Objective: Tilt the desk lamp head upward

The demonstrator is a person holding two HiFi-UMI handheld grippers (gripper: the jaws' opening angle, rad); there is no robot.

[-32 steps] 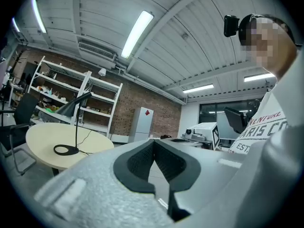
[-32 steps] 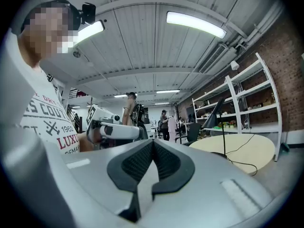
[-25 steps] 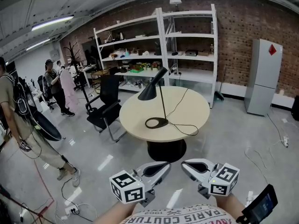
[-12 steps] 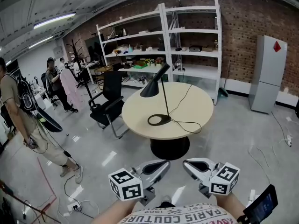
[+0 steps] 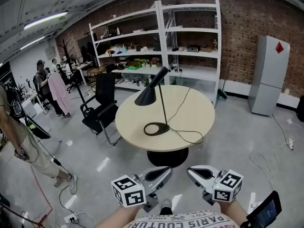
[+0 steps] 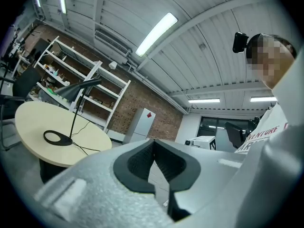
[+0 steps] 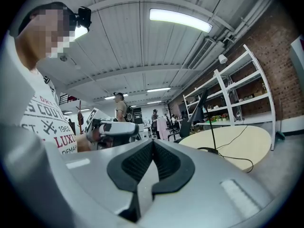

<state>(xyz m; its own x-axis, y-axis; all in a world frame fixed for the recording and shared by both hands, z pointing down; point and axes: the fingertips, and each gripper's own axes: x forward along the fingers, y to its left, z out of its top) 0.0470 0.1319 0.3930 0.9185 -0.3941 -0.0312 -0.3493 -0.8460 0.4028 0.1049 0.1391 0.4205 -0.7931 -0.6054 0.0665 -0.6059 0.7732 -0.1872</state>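
The black desk lamp stands on a round beige table [image 5: 190,120] some way ahead of me. Its cone head [image 5: 146,95] droops down to the left of the thin stem, and its ring base [image 5: 156,128] trails a black cord. Both grippers hang low near my body, well short of the table. My left gripper [image 5: 167,171] and right gripper [image 5: 191,171] are shut on nothing, tips angled toward each other. The left gripper view has the lamp head [image 6: 71,91] and base [image 6: 57,137] far left. In the right gripper view the lamp head [image 7: 199,103] is at the right.
A black office chair [image 5: 102,106] stands left of the table. White shelving [image 5: 190,42] and a grey cabinet [image 5: 266,75] line the brick wall. People [image 5: 19,141] stand at the left. Cables [image 5: 266,160] lie on the floor at right.
The table and lamp have slid a little left and look slightly nearer. Both grippers sit a bit lower in the head view, still shut. The person at the left is nearer the frame edge.
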